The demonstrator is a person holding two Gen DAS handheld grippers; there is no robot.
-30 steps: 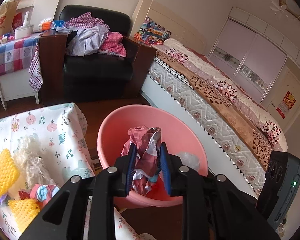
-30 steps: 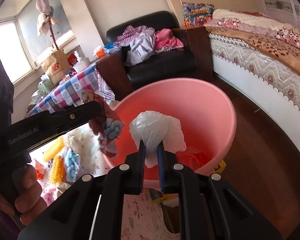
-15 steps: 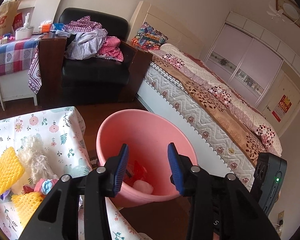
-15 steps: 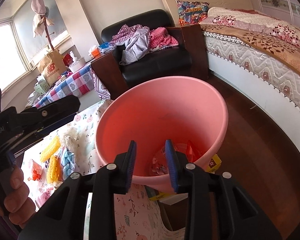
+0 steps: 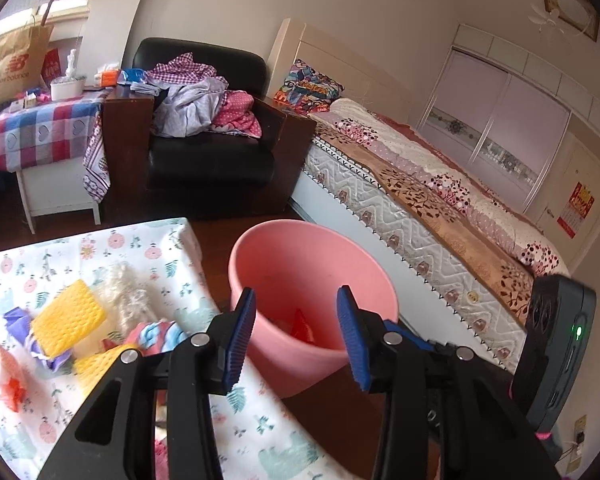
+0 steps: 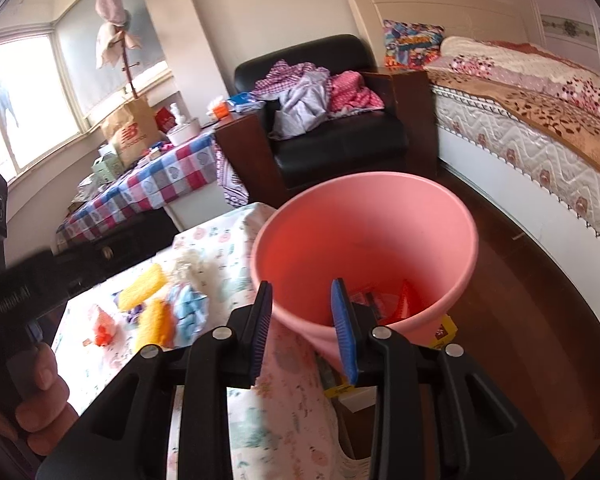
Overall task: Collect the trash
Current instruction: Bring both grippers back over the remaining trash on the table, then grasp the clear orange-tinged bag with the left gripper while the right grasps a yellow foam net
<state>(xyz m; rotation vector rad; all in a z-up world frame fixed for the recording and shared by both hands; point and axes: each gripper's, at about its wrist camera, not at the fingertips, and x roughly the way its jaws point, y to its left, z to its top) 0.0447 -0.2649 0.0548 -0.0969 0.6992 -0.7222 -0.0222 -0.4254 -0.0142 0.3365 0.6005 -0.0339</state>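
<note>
On the desk [image 5: 148, 248], spread with a floral cloth, the trash still to be picked up lies in a loose heap: an orange plastic scrap [image 5: 8, 384] at the far left, then a yellow sponge [image 5: 66, 316], a pale stringy bundle [image 5: 126, 292] and a pink-and-blue wad [image 5: 156, 330]. Just beside the desk's edge stands the pink bin [image 5: 312, 264], with red wrappers [image 6: 404, 304] lying at its bottom. The left claw [image 5: 296, 336] hangs in front of the bin's rim, its blue-padded fingers spread wide, gripping nothing. The right claw [image 6: 304, 328] is likewise parted and bare, poised above the bin's near rim; one blue pad [image 6: 342, 332] overlaps the rim in view, though contact cannot be told. To the right runs the bed [image 5: 440, 208].
</note>
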